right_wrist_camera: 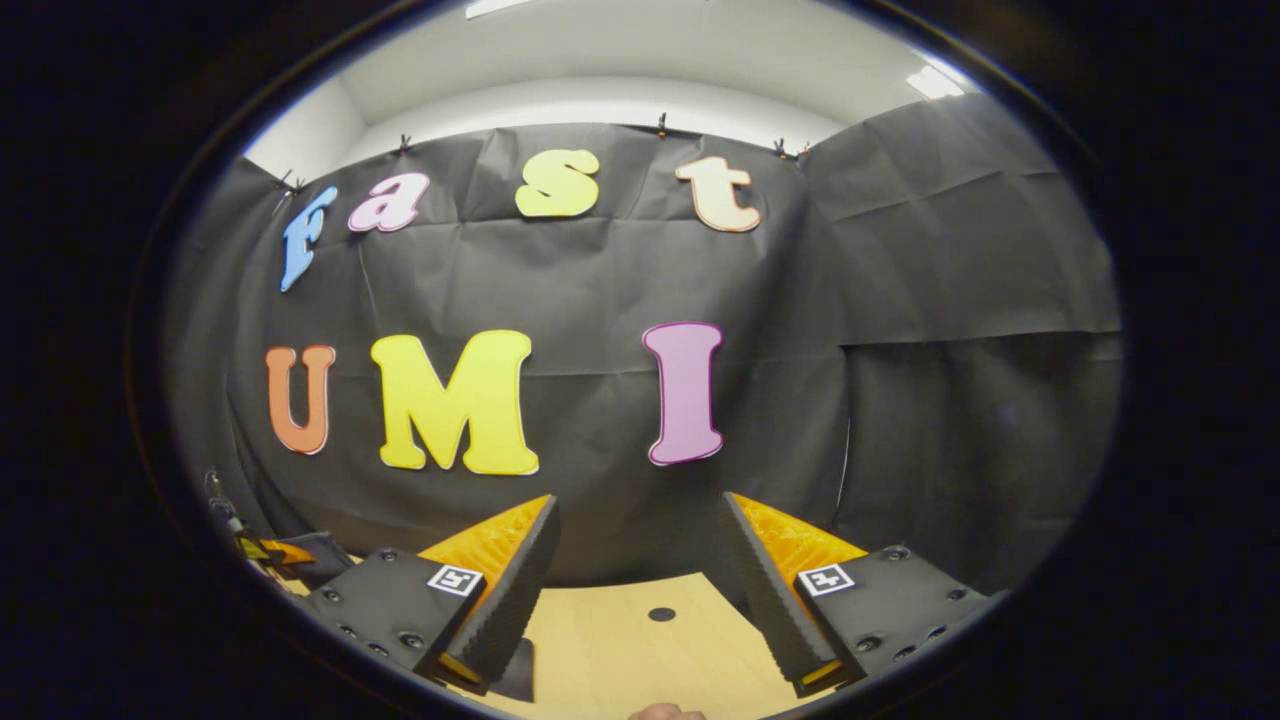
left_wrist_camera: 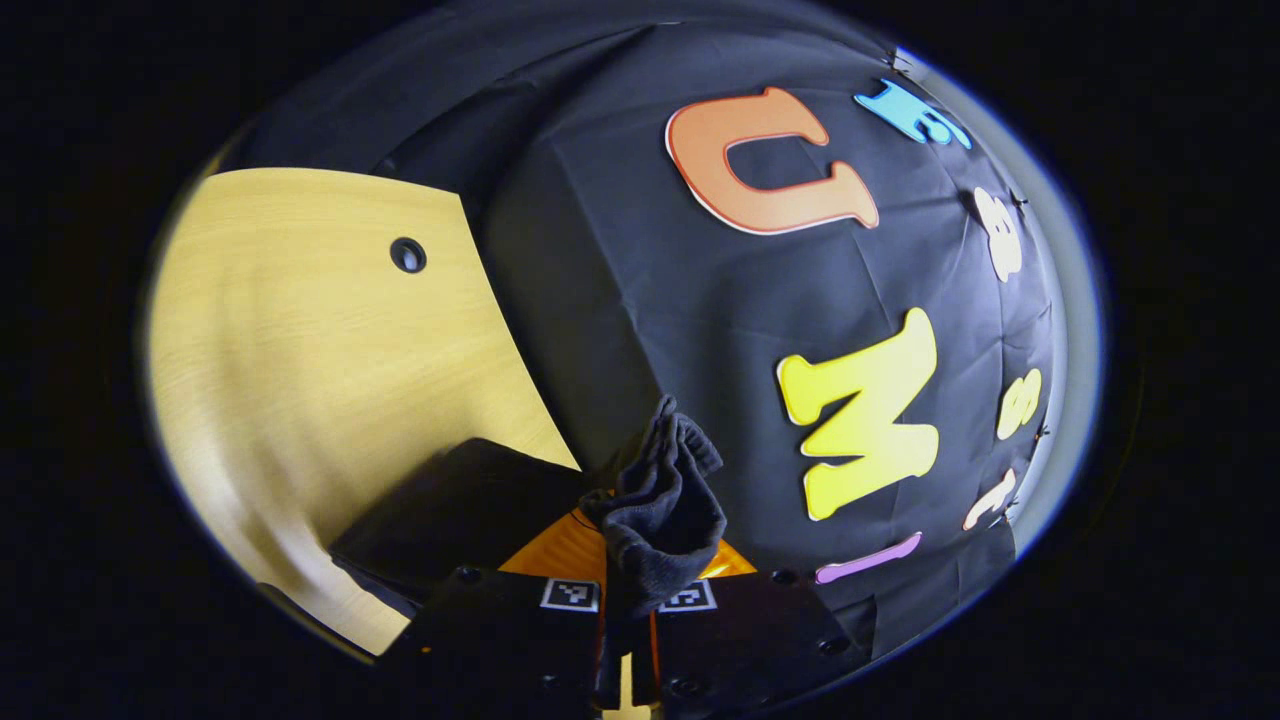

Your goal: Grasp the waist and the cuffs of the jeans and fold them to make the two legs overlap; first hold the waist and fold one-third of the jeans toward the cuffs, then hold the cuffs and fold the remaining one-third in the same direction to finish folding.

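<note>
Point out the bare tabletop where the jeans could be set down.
Bare wood spreads across the table between the cable hole and the dark jeans. Crowded near the left gripper, shut on bunched fabric. More bare wood lies ahead of the open right gripper.

Dark charcoal jeans point(left_wrist_camera: 660, 510) (near black) against a pale yellow wood-grain table point(left_wrist_camera: 300, 340)

Dark jeans point(left_wrist_camera: 662, 505): bunched fold pinched upright between my left fingers, rest hanging down toward the wooden table point(left_wrist_camera: 300, 380).
</note>
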Demonstrator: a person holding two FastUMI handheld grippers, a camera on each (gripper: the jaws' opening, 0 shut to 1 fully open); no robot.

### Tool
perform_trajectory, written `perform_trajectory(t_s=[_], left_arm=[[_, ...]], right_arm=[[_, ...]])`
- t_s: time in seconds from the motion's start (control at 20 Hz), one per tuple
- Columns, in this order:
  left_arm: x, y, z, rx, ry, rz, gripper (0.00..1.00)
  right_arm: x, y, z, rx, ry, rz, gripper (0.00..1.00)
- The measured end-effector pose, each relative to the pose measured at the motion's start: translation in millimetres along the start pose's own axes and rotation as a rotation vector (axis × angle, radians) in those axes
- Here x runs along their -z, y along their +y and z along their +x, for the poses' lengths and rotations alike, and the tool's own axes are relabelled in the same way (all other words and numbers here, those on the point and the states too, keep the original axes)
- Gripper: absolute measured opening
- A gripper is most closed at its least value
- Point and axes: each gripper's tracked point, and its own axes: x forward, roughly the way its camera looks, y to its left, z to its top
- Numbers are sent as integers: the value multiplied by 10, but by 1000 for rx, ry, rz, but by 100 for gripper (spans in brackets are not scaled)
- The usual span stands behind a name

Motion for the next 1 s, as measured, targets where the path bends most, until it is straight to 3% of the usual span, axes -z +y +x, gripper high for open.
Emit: perform_trajectory(t_s=[0.5,1.0], left_arm=[[1051,-378,269,-19,96,216,16],[2015,-27,295,-135,205,785,17]], right_arm=[[257,-473,-17,36,50,35,98],[464,-1151,-211,157,92,94,98]])
